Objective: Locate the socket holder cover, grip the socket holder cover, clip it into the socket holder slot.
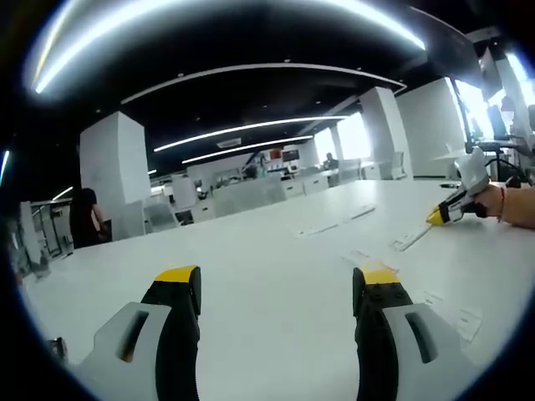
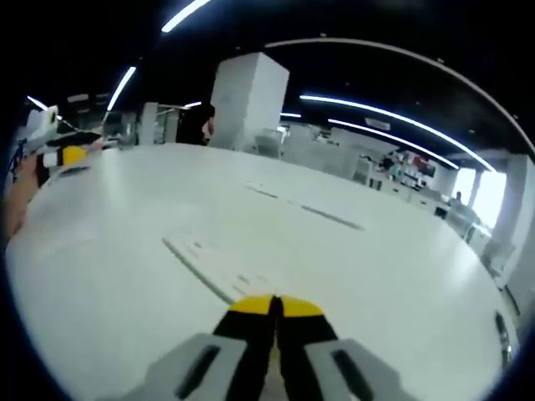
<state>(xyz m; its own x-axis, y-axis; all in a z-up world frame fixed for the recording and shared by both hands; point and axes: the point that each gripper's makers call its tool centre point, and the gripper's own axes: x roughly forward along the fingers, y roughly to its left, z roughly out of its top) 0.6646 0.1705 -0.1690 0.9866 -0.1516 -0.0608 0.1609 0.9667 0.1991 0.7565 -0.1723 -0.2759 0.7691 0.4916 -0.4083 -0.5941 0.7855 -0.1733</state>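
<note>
A long flat white socket holder strip [image 2: 211,264] lies on the white table [image 2: 376,276], its near end just ahead of my right gripper [image 2: 274,306]. That gripper's yellow-tipped jaws are pressed together with nothing visible between them. In the left gripper view the same strip [image 1: 411,238] lies at the right, and the right gripper [image 1: 441,215], held by a hand, points down at its far end. My left gripper [image 1: 279,277] hovers low over bare table [image 1: 267,251], jaws wide apart and holding nothing. I cannot tell which piece is the cover.
Thin white strips [image 2: 330,217] lie farther across the table, and small flat white pieces [image 1: 464,322] rest near my left gripper's right jaw. The left gripper [image 2: 65,155] and a hand appear at the far left. A person in dark clothes [image 1: 84,217] stands beyond the table beside a white pillar [image 1: 115,171].
</note>
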